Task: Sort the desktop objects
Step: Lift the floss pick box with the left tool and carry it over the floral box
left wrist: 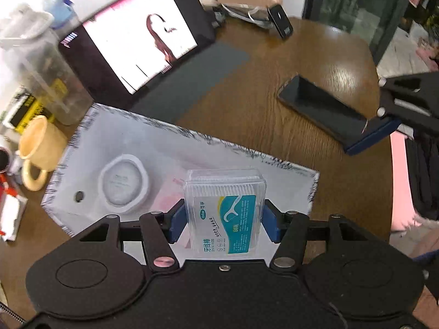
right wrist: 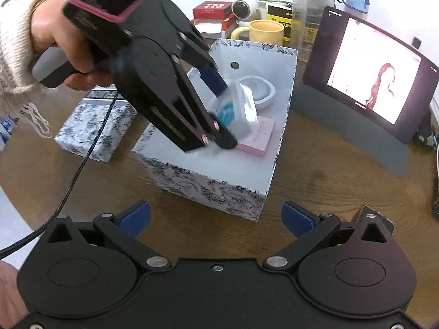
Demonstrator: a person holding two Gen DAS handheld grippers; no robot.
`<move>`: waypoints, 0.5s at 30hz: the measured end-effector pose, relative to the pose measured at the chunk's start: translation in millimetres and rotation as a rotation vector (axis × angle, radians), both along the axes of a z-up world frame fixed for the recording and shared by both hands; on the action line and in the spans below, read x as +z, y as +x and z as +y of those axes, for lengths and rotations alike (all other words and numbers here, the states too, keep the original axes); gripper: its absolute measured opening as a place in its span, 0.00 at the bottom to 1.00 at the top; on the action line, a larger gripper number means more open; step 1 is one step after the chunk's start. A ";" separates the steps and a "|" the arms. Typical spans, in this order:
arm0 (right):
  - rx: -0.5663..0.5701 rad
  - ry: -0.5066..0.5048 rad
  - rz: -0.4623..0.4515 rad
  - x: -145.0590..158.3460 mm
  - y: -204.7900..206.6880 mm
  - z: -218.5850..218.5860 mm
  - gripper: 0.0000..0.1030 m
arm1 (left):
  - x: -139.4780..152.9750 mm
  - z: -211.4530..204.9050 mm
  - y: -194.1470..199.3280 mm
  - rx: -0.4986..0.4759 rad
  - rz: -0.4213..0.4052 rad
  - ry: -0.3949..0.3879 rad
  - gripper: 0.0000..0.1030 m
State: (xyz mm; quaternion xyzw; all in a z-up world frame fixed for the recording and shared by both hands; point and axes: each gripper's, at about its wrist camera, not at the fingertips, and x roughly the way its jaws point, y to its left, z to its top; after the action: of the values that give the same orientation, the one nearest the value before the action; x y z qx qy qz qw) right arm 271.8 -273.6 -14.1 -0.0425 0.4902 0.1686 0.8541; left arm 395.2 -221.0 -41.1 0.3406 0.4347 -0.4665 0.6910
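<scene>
Left wrist view: looking steeply down from close above the patterned box [left wrist: 192, 148], facing the tablet [left wrist: 137, 33] and the far table edge. Right wrist view: lower and further back, looking across the table at the same box [right wrist: 219, 189] from its short end, tablet [right wrist: 370, 74] at right. Shared: box, tablet, yellow mug [right wrist: 267, 31].

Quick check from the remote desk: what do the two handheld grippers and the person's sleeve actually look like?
Both grippers are matte black linkage plates with round pivot discs, silver rivets and blue finger pads. The left gripper has a grey handle, a pink-edged black block on top and a braided black cable trailing off. The sleeve is cream ribbed knit. The right gripper looks the same.
</scene>
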 end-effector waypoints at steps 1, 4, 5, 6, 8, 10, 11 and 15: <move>-0.007 -0.004 0.003 -1.2 1.6 2.0 1.00 | -5.3 -2.7 2.7 -0.013 0.009 0.008 0.55; -0.023 0.011 0.021 -5.1 6.6 3.7 1.00 | -18.6 -10.4 8.8 -0.054 0.033 0.036 0.55; -0.028 0.017 0.027 -6.4 8.2 3.9 1.00 | -23.1 -12.7 9.9 -0.072 0.039 0.049 0.55; -0.032 0.022 0.031 -7.7 8.7 2.5 1.00 | -27.6 -15.0 10.9 -0.089 0.045 0.062 0.55; -0.039 0.032 0.038 -10.2 9.6 -0.4 1.00 | -36.7 -19.1 12.7 -0.120 0.056 0.087 0.55; -0.048 0.038 0.045 -12.9 10.6 -3.7 1.00 | -43.8 -22.1 14.4 -0.137 0.071 0.100 0.55; -0.054 0.038 0.049 -14.4 11.0 -5.6 1.00 | -46.2 -23.1 16.3 -0.140 0.090 0.098 0.54; -0.073 0.050 0.067 -20.4 12.1 -11.8 1.00 | -50.9 -26.8 20.2 -0.167 0.135 0.093 0.55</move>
State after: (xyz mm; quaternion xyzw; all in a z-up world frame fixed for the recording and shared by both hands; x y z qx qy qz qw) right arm 283.9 -285.3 -34.5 0.0026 0.5153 0.1509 0.8436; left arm 415.4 -247.8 -92.1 0.3752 0.4714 -0.5235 0.6025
